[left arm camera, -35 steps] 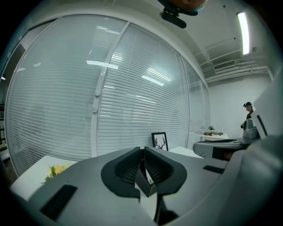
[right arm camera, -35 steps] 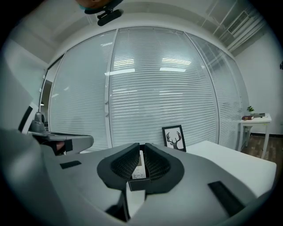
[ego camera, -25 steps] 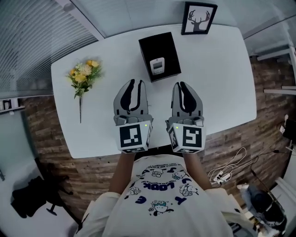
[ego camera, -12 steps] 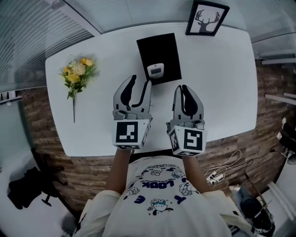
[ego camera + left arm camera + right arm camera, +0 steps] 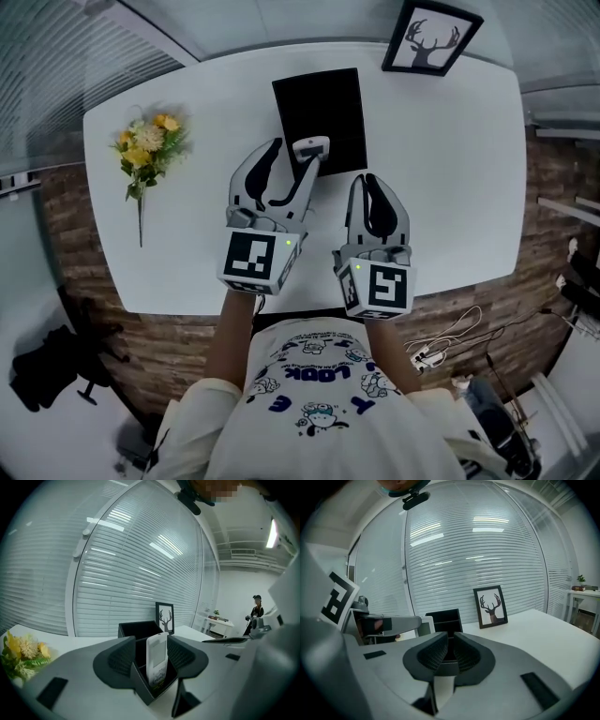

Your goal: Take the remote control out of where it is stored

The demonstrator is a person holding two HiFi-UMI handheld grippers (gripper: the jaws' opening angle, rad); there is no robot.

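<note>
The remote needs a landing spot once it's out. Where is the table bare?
Widest bare patch: right of the box, in front of the picture, out to the table's right edge. A smaller one lies between flowers and box. Crowded: the box's near end, where the left gripper, its jaws just opened, straddles the remote, with the right gripper beside.

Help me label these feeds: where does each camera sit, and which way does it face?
Head view: on the head, steeply down at the table; shows left gripper, right gripper, shirt.
Left gripper view: along its just-opened jaws, remote control between them.
Right gripper view: along its shut jaws.
All share black box, deer picture.
</note>
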